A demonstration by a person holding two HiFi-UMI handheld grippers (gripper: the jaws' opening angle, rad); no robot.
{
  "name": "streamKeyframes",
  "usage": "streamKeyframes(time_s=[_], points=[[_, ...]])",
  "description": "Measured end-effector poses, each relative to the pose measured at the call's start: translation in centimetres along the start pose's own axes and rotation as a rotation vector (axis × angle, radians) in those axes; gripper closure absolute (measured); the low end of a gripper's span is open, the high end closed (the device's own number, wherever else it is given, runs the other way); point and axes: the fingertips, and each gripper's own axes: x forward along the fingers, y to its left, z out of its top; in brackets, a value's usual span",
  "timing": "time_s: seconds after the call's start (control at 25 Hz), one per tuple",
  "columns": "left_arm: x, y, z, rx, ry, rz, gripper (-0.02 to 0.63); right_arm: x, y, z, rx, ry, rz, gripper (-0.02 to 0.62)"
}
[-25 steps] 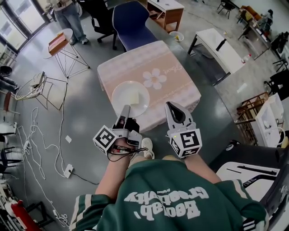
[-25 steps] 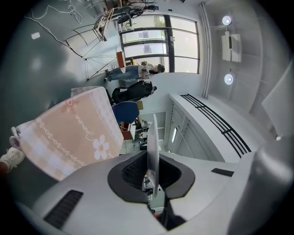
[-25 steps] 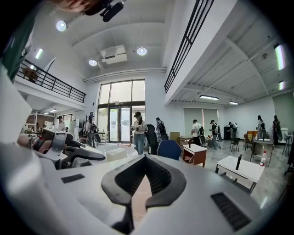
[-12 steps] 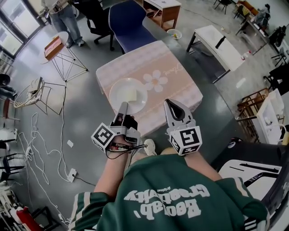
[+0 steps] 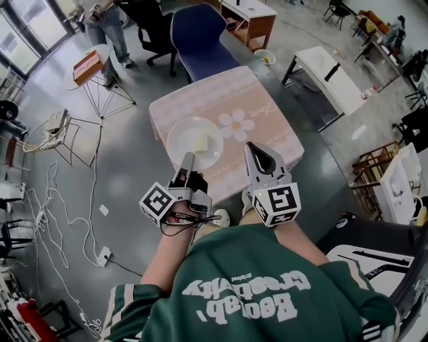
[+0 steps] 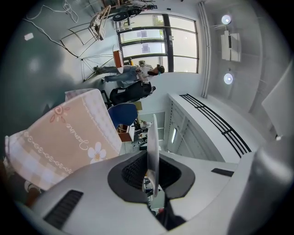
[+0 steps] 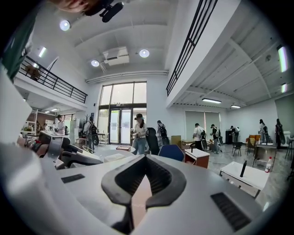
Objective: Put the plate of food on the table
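A white plate [image 5: 200,128] carrying a pale yellow piece of food [image 5: 199,142] lies level over the near left part of the table [image 5: 261,127], which wears a pink flowered cloth. My left gripper [image 5: 186,159] is shut on the plate's near rim. In the left gripper view that rim [image 6: 153,137] stands edge-on between the jaws of the left gripper [image 6: 153,153]. Whether the plate rests on the cloth I cannot tell. My right gripper [image 5: 255,148] hovers over the table's near edge, shut and empty. The right gripper [image 7: 146,158] shows its tips together in its own view.
A blue chair [image 5: 198,30] stands at the table's far side, a wooden desk [image 5: 251,17] behind it. A white bench [image 5: 328,73] is to the right. Wire stands [image 5: 100,73] and floor cables [image 5: 53,194] lie left. A person [image 5: 107,20] stands far left.
Only the head camera has shifted a little. The plate and both grippers keep about the same place relative to the table.
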Motion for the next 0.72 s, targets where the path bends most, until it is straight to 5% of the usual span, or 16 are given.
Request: streamKeyframes(time_s=[0.72], points=[[6.4,2.4,0.5,-0.002,-0.066,0.04,0.577,8.2,-4.0,-1.7,0.013,0.053,0.131,0.58]])
